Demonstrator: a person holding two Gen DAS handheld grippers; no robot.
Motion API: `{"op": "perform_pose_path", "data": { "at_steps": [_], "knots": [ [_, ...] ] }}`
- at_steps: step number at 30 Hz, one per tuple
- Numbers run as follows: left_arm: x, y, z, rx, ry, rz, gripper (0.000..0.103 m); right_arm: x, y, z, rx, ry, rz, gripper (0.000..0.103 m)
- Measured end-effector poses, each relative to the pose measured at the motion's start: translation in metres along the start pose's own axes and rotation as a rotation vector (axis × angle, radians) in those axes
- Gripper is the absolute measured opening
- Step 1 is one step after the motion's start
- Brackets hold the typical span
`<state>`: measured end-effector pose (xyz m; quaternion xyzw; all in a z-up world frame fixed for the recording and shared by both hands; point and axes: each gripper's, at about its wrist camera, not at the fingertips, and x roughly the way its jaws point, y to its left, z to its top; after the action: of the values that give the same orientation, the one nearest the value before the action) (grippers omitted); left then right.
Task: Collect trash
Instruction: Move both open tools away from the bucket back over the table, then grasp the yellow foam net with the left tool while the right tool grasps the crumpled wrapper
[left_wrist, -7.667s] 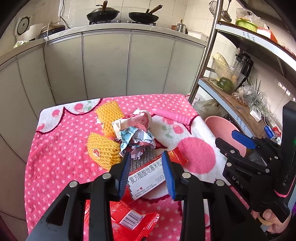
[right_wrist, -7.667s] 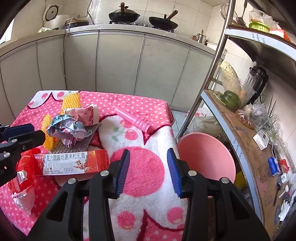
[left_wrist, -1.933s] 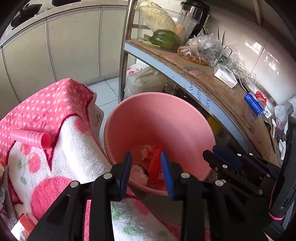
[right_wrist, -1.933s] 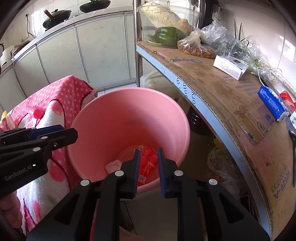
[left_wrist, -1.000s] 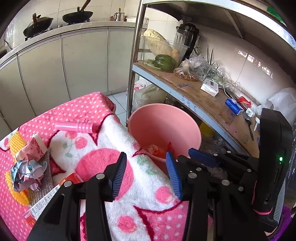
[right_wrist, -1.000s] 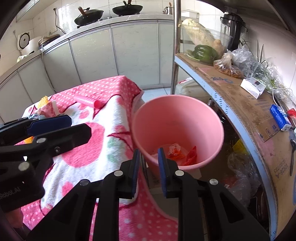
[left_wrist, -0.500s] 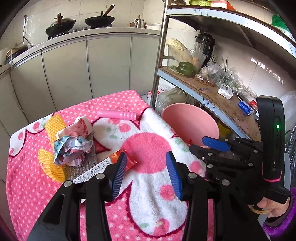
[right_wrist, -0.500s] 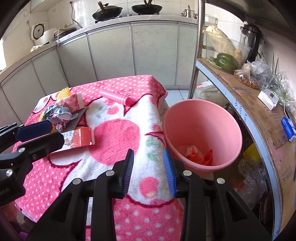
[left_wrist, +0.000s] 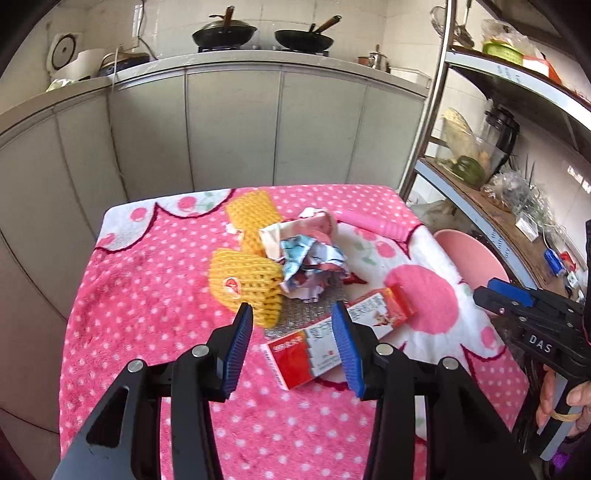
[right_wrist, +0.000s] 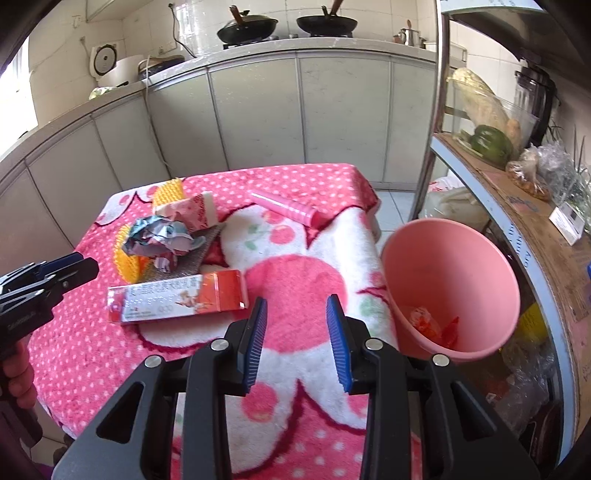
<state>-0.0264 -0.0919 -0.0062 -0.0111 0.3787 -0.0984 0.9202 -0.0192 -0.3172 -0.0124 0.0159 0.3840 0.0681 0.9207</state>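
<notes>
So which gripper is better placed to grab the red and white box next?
Left, probably. The left gripper hangs open just above the red and white box, jaws roughly in line with it. The right gripper, also open, hangs over bare blanket, box off to its side.

Bucket (right_wrist: 454, 273) mouth unobstructed; shelf post (right_wrist: 430, 147) crowds table's (right_wrist: 295, 288) right edge.
</notes>
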Motion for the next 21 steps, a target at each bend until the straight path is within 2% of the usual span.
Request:
{"op": "perform_pose_path", "data": {
  "at_steps": [6, 13, 17, 20, 21],
  "knots": [
    [0.019, 0.03, 0.002, -0.086, 0.044, 0.004, 0.044, 0.01, 0.024, 0.01, -0.04, 0.001, 0.076, 0.034],
    [0.044, 0.03, 0.004, -0.06, 0.071, 0.012, 0.044, 0.027, 0.044, 0.019, -0.065, 0.032, 0.16, 0.034],
    [0.054, 0.032, 0.002, -0.058, 0.07, 0.025, 0.042, 0.036, 0.051, 0.026, -0.038, 0.05, 0.247, 0.034],
    [0.059, 0.04, 0.001, -0.081, 0.078, 0.031, 0.029, 0.042, 0.056, 0.033, -0.013, 0.064, 0.297, 0.034],
    [0.06, 0.044, 0.0, -0.094, 0.078, 0.031, 0.016, 0.044, 0.058, 0.035, -0.006, 0.068, 0.314, 0.036]
  ]
}}
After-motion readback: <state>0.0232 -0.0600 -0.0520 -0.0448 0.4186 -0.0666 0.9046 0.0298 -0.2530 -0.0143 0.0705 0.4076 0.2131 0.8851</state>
